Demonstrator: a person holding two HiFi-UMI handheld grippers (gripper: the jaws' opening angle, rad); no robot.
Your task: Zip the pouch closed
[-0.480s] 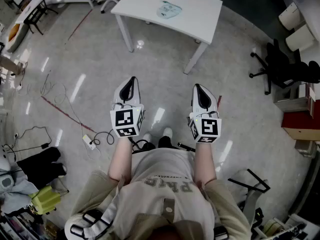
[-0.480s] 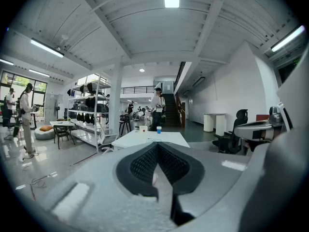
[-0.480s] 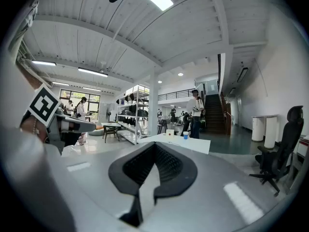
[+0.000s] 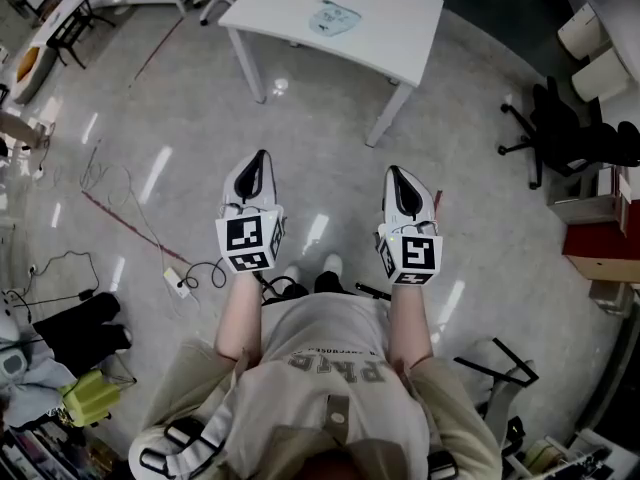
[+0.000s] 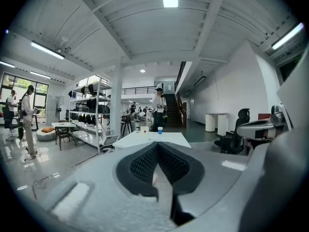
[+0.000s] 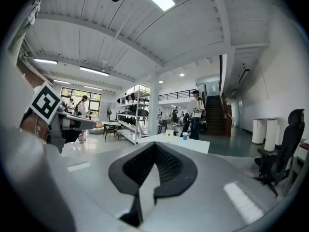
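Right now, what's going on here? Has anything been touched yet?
Nothing has been handled. A person stands on the open floor, holding the left gripper and the right gripper out in front, side by side and roughly level. Both are shut, with nothing between the fingers. The white table is ahead of them, out of reach, with a pale flat item on it that is likely the pouch. Zipping has not begun.

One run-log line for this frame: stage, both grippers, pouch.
stage: pre-contact, standing short of table | left gripper: shut, empty | right gripper: shut, empty | pouch: on table, untouched, zip too small to tell
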